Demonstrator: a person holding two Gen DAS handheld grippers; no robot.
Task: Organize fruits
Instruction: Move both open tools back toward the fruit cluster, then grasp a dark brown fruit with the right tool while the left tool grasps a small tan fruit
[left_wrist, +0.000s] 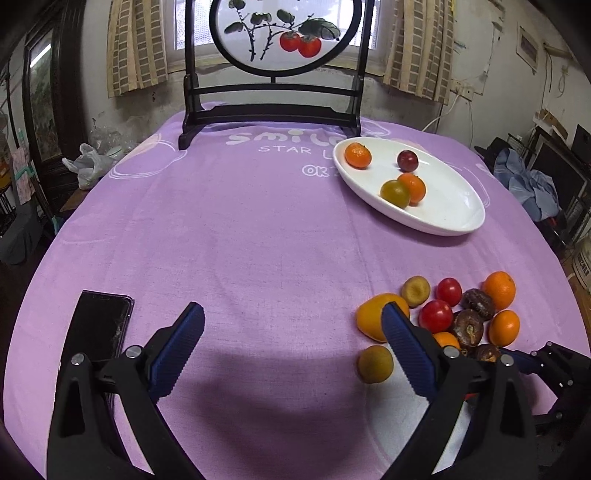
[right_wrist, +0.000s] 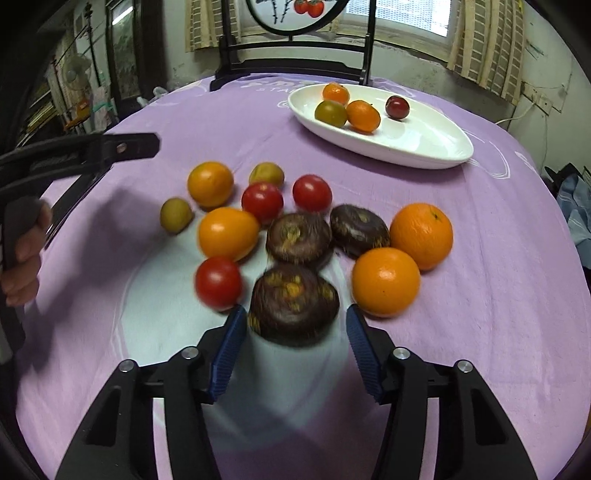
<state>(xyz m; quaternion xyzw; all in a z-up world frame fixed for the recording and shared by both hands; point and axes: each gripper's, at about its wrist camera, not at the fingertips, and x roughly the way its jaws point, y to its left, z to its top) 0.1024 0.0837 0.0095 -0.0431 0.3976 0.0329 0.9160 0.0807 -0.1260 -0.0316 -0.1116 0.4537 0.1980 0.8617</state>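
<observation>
The right gripper (right_wrist: 295, 325) straddles a dark brown wrinkled round fruit (right_wrist: 294, 304), pads not pressing; the left gripper (left_wrist: 291, 325) gapes over the purple-clothed desk (left_wrist: 258, 240).

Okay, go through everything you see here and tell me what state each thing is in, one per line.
White plate: holds four fruits.
Loose fruit pile: on the purple cloth, off the plate.
Nearest dark brown fruit: between the right hand-held gripper's open jaws.
Left hand-held gripper: open, empty.
Phone: flat, screen dark.
</observation>
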